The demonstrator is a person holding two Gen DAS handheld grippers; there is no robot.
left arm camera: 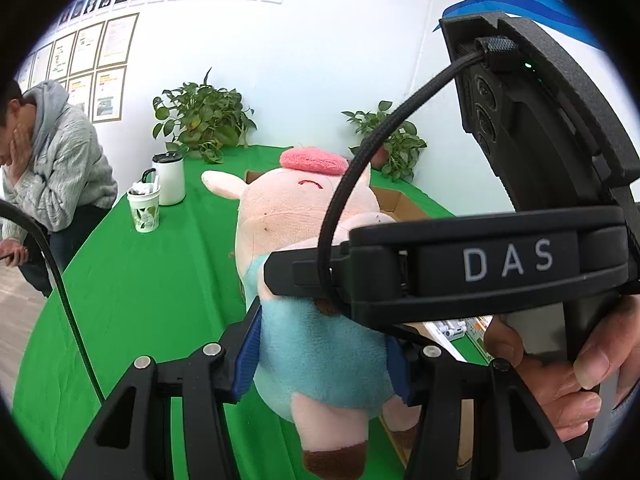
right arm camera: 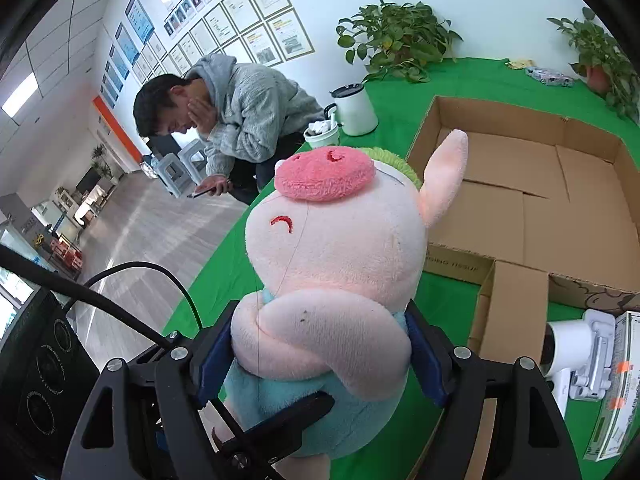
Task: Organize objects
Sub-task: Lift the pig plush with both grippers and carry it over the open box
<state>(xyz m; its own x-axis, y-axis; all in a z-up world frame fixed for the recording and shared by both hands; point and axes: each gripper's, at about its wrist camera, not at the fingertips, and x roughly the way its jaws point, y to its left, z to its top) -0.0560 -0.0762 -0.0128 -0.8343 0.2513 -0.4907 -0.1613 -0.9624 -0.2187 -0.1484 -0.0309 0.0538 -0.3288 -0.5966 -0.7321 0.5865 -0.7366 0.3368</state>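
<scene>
A plush pig (left arm camera: 304, 208) with a pink head, a red-pink cap and a light blue body hangs above the green table (left arm camera: 132, 288), held from two sides. My left gripper (left arm camera: 324, 356) is shut on its blue belly, blue pads pressed into the fabric. My right gripper (right arm camera: 320, 356) is shut on the pig (right arm camera: 340, 248) at arm and chest height. In the left wrist view a black housing marked DAS (left arm camera: 508, 260) and a hand (left arm camera: 560, 368) on its handle fill the right side. An open cardboard box (right arm camera: 540, 208) lies behind the pig to the right.
A white jug (right arm camera: 356, 108) and a paper cup (left arm camera: 144, 208) stand at the table's left edge, where a person in a grey hoodie (right arm camera: 248, 108) sits bent forward. Potted plants (right arm camera: 396, 36) line the back wall. A white device (right arm camera: 580, 356) and a booklet (right arm camera: 616, 392) lie near right.
</scene>
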